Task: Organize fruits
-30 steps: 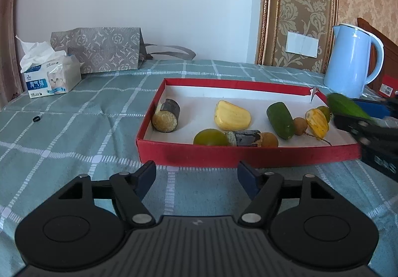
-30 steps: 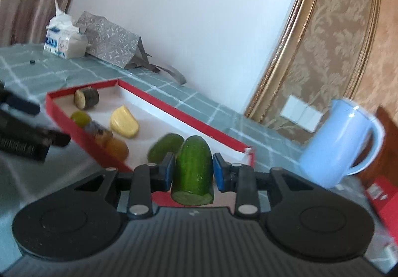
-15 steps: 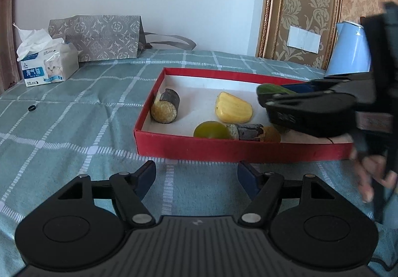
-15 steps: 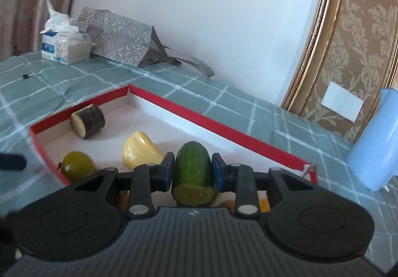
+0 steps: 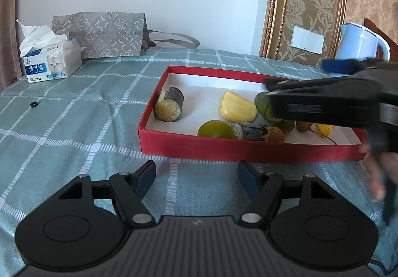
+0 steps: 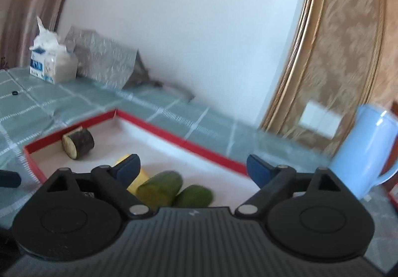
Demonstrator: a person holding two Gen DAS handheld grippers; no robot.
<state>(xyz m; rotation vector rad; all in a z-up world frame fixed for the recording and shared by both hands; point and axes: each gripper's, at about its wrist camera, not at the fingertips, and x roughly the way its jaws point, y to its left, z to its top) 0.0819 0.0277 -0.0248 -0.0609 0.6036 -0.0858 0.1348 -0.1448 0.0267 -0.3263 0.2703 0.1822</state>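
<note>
Right tongs (image 6: 192,167) opening over the red tray (image 6: 211,150), nothing pinched; cucumber piece (image 6: 159,187) lying inside beside another green chunk, probably grouping likes. Left tongs (image 5: 196,177) apart, empty, hovering over the worktop.

fruits (image 5: 237,110) in box (image 5: 248,150), kettle (image 5: 358,43) behind (right)

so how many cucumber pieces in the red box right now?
2, both in the red box: the cut cucumber piece beside the yellow fruit, and the second cucumber piece right against it. More could be hidden behind the right gripper.
</note>
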